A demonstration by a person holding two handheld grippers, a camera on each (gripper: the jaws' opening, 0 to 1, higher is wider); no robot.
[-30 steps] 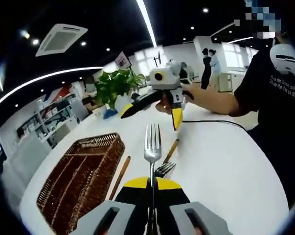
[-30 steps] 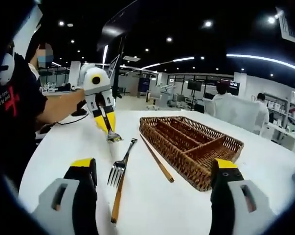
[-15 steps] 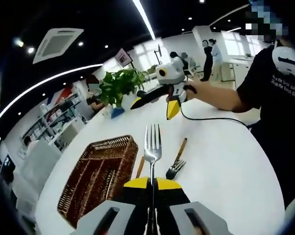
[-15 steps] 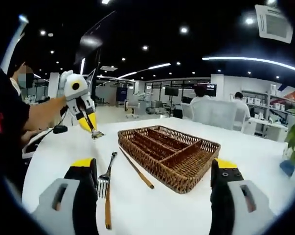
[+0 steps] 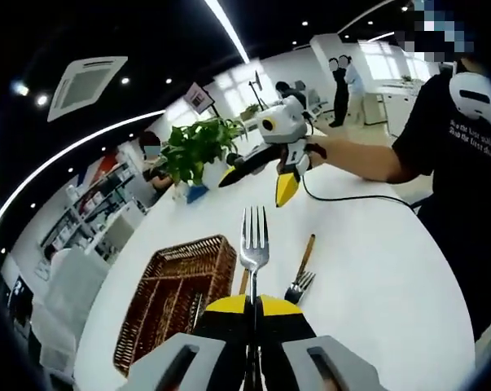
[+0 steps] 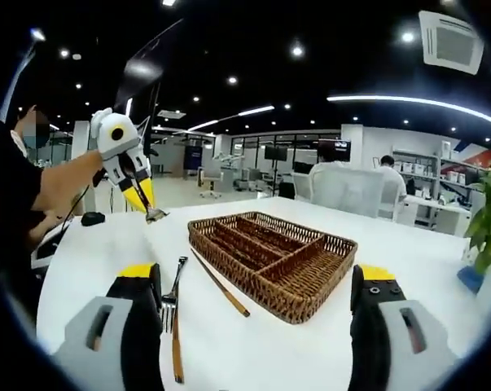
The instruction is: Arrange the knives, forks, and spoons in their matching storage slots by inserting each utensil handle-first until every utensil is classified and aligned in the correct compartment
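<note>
Fork [image 5: 254, 236] stands tines-up, clamped by its handle in my left gripper [image 5: 253, 305], above the bench [image 5: 375, 261] just beside the wicker tray [image 5: 180, 285]. My right gripper [image 6: 257, 281] hangs wide open and empty over that tray. A wooden-handled fork [image 6: 173, 314] and a chopstick [image 6: 221, 285] lie beside it. I judge the held fork needs turning handle-down and lining up with a long slot before lowering. White lettering on the person's black shirt [image 5: 465, 138] is too blurred to read.
</note>
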